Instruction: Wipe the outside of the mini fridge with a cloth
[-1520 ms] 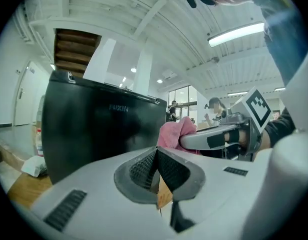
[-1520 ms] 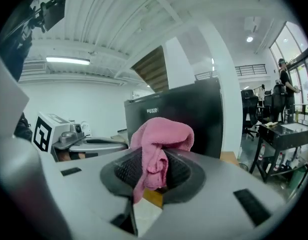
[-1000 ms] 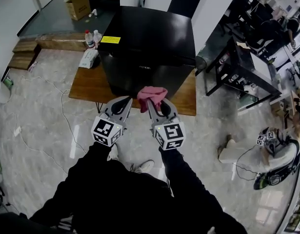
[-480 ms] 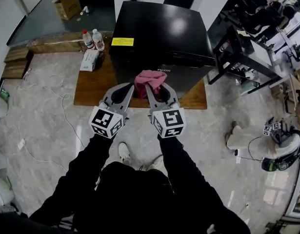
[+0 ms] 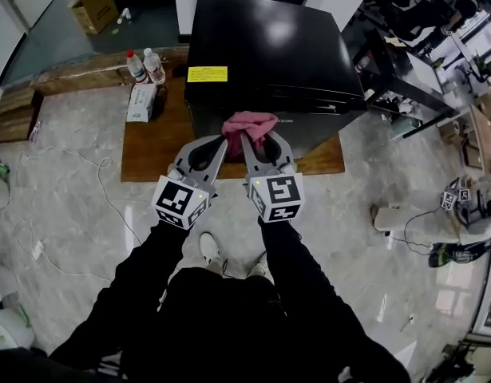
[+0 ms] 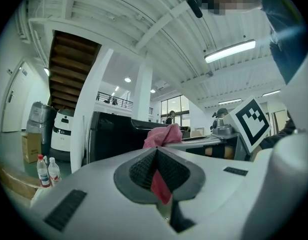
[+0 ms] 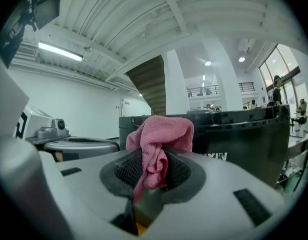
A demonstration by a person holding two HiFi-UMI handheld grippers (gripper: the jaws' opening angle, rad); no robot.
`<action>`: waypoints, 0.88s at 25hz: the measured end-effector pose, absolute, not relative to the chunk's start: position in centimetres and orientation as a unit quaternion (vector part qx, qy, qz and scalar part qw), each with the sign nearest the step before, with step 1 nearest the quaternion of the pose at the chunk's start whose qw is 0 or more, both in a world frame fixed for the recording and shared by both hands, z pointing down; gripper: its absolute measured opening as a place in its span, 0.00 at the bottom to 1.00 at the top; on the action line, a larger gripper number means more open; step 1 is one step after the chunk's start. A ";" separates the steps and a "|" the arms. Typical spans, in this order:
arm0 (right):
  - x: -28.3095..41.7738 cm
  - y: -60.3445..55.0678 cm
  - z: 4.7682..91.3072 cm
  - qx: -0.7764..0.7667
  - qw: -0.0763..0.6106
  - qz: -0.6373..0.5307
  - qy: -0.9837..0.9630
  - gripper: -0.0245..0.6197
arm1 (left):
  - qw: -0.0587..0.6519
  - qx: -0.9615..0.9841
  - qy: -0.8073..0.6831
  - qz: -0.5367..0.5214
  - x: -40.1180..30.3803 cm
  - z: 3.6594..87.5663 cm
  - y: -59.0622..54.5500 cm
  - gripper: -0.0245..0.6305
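A black mini fridge (image 5: 269, 46) stands on a low wooden platform (image 5: 149, 146), with a yellow label near its top front edge. A bunched pink cloth (image 5: 249, 124) sits against the fridge's upper front edge. My right gripper (image 5: 247, 138) is shut on the cloth, which bulges over its tips in the right gripper view (image 7: 161, 131). My left gripper (image 5: 222, 139) is right beside it, jaws shut, with a red strip of cloth between them (image 6: 159, 184). The rest of the cloth (image 6: 164, 135) shows just past its tips. The fridge front (image 7: 244, 134) is directly ahead.
Two water bottles (image 5: 145, 66) and a tissue pack (image 5: 141, 102) stand on the platform left of the fridge. A cardboard box (image 5: 93, 6) is at the back left. Black tables (image 5: 397, 70) stand to the right. A cable (image 5: 85, 166) runs over the marble floor.
Both grippers have moved forward with the cloth, from in front of the fridge's lower face up to its top front edge. The fridge now appears nearer.
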State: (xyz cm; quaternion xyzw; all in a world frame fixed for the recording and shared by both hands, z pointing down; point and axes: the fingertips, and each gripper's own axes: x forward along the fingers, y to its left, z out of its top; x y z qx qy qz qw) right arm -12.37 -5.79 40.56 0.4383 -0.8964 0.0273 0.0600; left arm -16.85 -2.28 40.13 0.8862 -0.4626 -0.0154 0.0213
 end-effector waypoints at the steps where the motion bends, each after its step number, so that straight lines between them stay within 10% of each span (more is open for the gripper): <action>1: -12.4 -6.1 40.8 0.442 0.062 0.029 -0.894 0.20 | 0.022 0.887 -0.460 -0.015 -16.8 40.3 -2.5 0.05; 22: -12.9 -7.7 58.6 0.448 0.152 0.117 -0.873 0.19 | 0.051 0.893 -0.446 0.039 -16.8 56.3 -5.2 0.05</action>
